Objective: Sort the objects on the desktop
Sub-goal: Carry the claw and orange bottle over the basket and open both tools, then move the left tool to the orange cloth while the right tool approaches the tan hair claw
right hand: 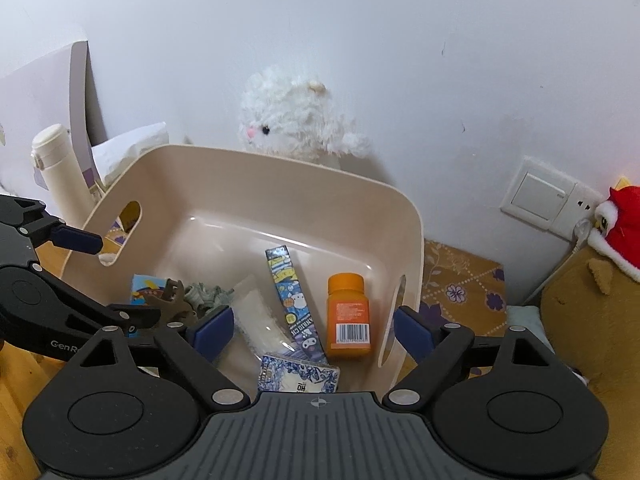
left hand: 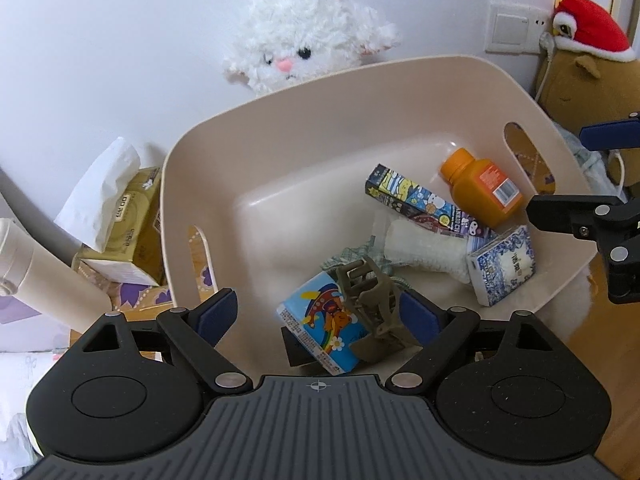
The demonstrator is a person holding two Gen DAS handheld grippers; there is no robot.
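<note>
Left gripper over bin near edge, jaws spread, clip just beside right jaw. Right gripper jaws spread, empty, farther off.

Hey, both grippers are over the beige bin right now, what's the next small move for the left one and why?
Probably lift the left gripper straight up and back out of the beige bin. Its jaws are open, and the olive hair claw appears to rest free on the blue tissue pack inside, so this drop looks finished.
</note>
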